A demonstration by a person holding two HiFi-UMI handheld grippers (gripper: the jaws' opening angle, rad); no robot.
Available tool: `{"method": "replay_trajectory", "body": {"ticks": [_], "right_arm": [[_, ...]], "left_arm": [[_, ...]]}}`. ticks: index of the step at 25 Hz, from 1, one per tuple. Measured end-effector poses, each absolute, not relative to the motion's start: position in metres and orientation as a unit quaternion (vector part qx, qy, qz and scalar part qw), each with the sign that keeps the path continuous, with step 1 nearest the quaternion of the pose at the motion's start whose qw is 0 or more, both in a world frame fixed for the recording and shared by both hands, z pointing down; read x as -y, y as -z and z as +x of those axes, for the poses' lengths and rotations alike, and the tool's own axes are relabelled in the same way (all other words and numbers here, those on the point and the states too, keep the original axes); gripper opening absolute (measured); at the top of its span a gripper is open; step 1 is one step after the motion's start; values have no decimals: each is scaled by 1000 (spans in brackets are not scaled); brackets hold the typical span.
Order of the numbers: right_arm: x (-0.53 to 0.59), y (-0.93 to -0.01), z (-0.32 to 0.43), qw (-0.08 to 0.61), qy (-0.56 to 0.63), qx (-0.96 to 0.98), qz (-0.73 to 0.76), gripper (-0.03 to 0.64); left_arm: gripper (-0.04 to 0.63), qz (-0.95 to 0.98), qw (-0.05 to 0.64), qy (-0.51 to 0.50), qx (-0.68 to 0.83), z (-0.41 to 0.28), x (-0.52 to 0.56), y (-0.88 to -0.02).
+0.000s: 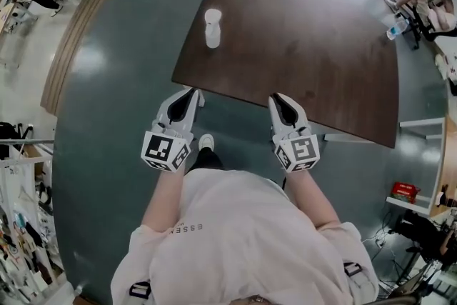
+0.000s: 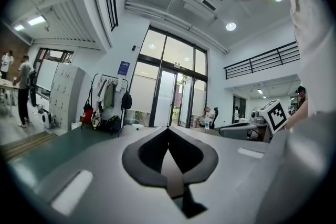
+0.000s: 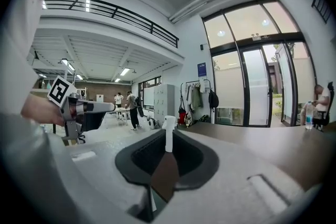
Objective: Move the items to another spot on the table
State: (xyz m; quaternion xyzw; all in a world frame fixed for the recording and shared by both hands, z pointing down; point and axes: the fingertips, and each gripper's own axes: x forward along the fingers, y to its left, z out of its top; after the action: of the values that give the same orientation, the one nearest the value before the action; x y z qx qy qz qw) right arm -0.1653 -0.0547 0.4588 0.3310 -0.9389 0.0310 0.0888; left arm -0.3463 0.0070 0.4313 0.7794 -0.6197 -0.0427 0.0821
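Observation:
A white spray bottle [image 1: 212,28] stands upright near the far left corner of the dark brown table [image 1: 307,46]. Both grippers hover side by side just off the table's near edge, well short of the bottle. My left gripper [image 1: 191,91] is shut and empty; in the left gripper view its tips [image 2: 168,128] meet at a point. My right gripper [image 1: 277,98] holds nothing. In the right gripper view, its jaws [image 3: 168,131] stand a narrow slit apart, and the distant bottle [image 3: 168,124] shows through that slit.
Grey-green floor surrounds the table. A clear water bottle [image 1: 395,27] stands on another surface at the far right, near a seated person. A red box [image 1: 405,191] lies on a shelf at the right. A coat rack [image 2: 107,105] and lockers stand far off.

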Motion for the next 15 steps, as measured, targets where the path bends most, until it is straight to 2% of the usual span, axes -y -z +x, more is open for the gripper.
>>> {"method": "replay_trajectory", "body": {"ticks": [5,9,15], "right_arm": [[94,-460,-231,100,-39,938,330,78],[121,-462,-278,110,-42,938,326,207],[167,-477,-329,113,-55,944,306,338]], "left_arm": [[15,779,78,37,621,-407,27,-424],[15,776,86,39,623,-442,42,-426],[15,761,117,34,637,-467,62,-450]]}}
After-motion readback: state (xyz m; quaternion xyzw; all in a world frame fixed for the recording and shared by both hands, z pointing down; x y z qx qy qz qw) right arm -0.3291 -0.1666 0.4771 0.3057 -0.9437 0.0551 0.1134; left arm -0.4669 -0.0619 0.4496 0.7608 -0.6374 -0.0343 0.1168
